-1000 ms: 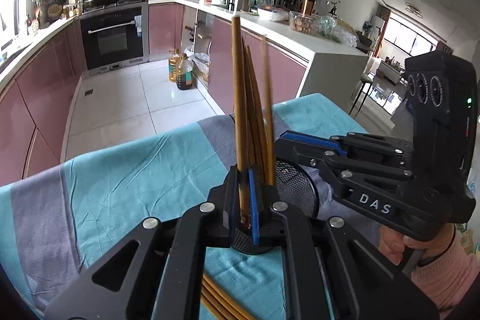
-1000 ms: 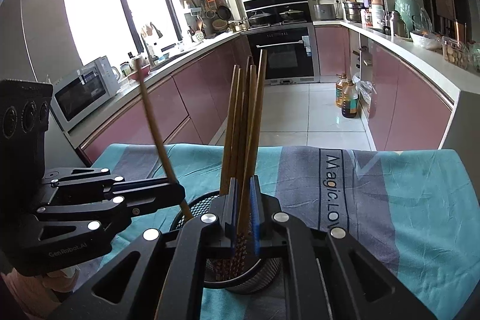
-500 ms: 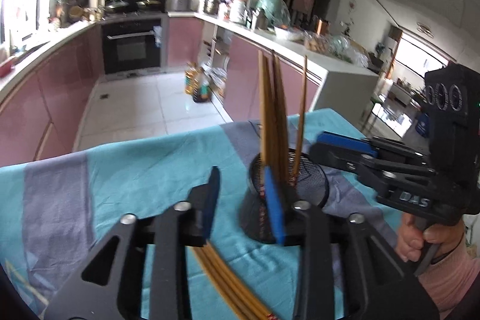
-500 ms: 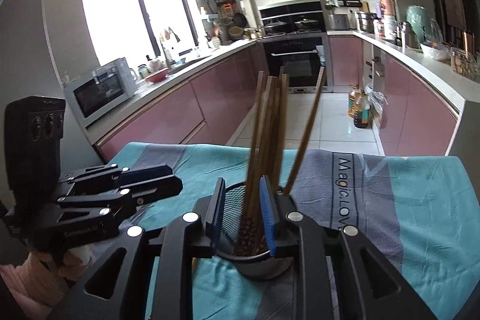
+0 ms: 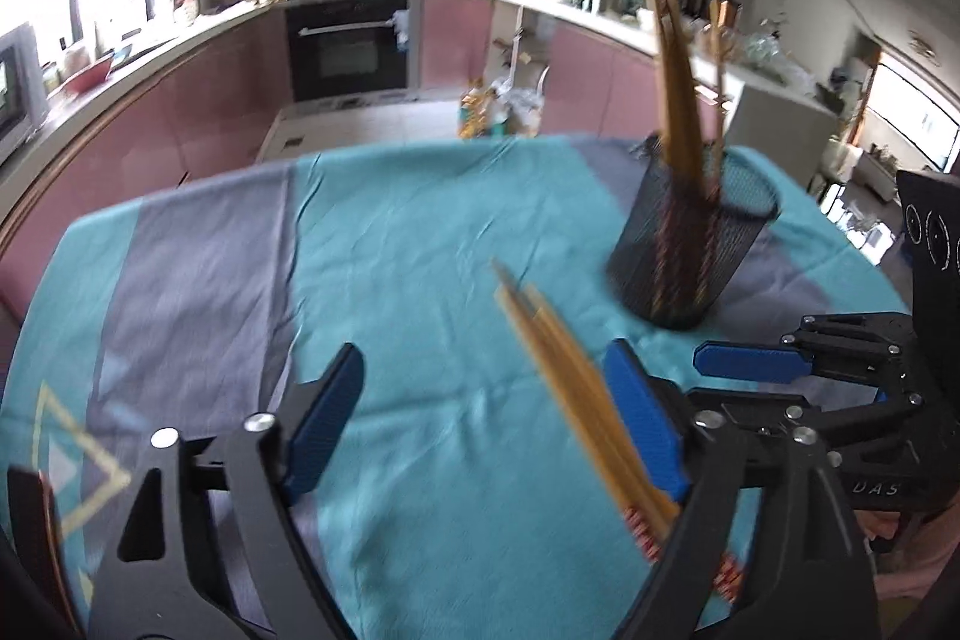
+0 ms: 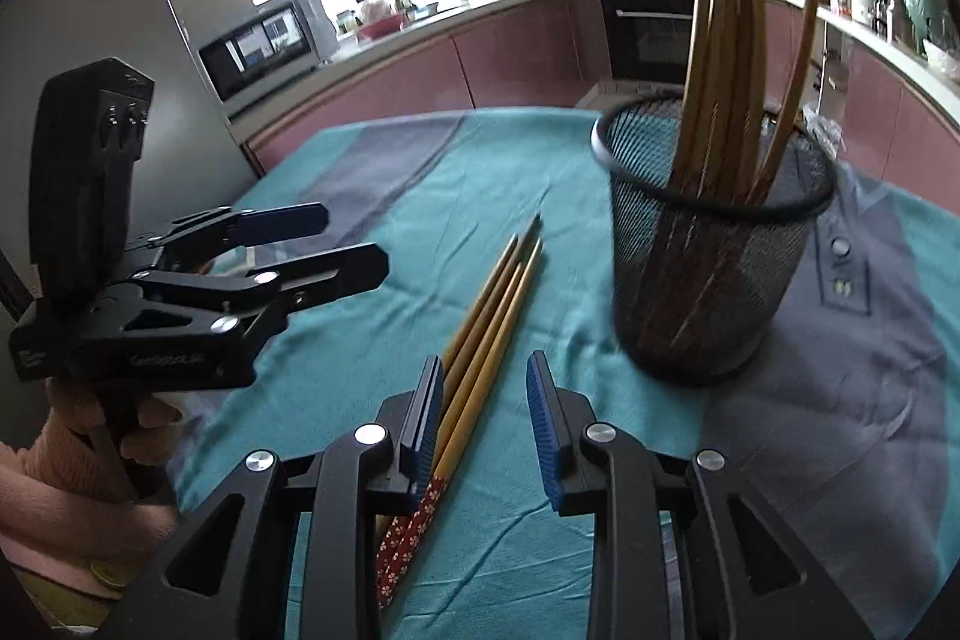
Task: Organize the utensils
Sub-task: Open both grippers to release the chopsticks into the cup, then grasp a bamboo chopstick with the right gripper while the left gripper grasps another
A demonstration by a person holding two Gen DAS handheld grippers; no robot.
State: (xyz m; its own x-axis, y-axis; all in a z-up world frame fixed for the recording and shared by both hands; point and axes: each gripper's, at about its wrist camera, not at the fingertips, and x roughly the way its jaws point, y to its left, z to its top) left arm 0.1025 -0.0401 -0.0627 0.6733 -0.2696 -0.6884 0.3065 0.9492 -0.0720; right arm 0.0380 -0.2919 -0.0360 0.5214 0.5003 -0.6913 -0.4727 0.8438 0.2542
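The right gripper [image 6: 486,418] hangs empty with jaws apart over the loose chopsticks [image 6: 489,322] on the tabletop [image 6: 360,340], the left gripper [image 5: 480,424] likewise wide; judging by the mesh holder [image 6: 714,280] ahead-right, the next step is closing on one chopstick.

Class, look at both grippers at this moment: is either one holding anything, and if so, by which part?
Nothing is held. The left gripper and right gripper are both open, above the loose chopsticks lying on the cloth.

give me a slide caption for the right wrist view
Open right gripper above loose chopsticks on the teal cloth, beside a mesh holder of chopsticks.
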